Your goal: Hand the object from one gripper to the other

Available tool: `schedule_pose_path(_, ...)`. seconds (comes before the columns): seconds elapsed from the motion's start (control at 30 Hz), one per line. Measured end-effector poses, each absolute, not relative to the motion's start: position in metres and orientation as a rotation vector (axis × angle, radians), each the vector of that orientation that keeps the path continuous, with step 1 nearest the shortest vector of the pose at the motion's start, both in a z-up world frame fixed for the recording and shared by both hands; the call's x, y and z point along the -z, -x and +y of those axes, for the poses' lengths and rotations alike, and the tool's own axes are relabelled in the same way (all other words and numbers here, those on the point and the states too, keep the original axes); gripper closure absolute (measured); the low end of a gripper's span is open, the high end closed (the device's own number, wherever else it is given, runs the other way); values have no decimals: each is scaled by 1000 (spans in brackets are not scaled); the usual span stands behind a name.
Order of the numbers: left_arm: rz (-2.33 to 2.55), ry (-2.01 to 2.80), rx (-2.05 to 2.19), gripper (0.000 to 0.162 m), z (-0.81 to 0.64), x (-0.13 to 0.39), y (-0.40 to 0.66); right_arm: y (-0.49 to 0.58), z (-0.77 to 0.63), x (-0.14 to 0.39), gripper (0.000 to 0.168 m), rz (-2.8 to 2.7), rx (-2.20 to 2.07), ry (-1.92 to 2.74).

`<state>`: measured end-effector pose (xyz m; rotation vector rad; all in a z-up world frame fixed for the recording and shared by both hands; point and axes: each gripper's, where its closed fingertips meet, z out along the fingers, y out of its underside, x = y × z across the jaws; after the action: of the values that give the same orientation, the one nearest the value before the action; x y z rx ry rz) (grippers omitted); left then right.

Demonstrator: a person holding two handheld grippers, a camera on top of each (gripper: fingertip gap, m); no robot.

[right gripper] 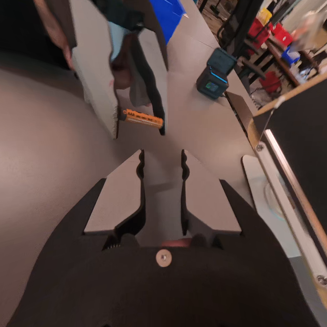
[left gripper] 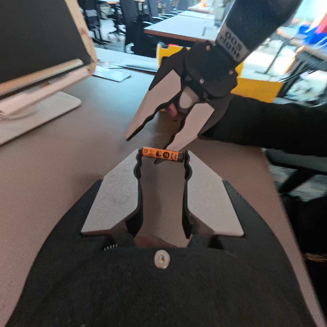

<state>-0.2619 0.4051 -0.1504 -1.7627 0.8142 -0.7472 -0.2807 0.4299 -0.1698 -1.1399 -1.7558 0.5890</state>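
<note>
An orange AAA battery (left gripper: 162, 154) is clamped end to end between the fingertips of my left gripper (left gripper: 163, 153), held level above the brown table (left gripper: 79, 159). My right gripper (left gripper: 142, 149) comes in from the upper right, open and empty. One of its fingertips (left gripper: 174, 144) crosses just behind the battery. In the right wrist view, my right gripper (right gripper: 162, 150) is open with nothing between its jaws. The battery (right gripper: 143, 118) sits a little ahead of its tips, held by the left gripper (right gripper: 139, 128).
A monitor on a white stand (left gripper: 35, 109) is at the left; its base also shows in the right wrist view (right gripper: 256, 194). A black charger box (right gripper: 214, 77) stands on the table. A yellow bin (left gripper: 256, 88) and a blue bin (right gripper: 168, 16) lie beyond. The grippers are tip to tip, or close to it.
</note>
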Motion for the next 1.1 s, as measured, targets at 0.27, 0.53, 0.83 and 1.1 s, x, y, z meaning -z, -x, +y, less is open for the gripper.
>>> schedule_pose_path(0.27,725,1826,976,116,401,154,260,286,409,162,134,-1775,-476,944)
schedule_pose_path(0.53,719,1827,1065,116,397,155,254,288,399,157,156,-1771,-355,776)
schedule_pose_path(0.83,644,1793,1243,116,394,144,254,289,398,148,162,-1736,-340,736)
schedule_pose_path(1.1,589,1683,1082,107,408,123,273,279,440,121,162,-1516,-334,923)
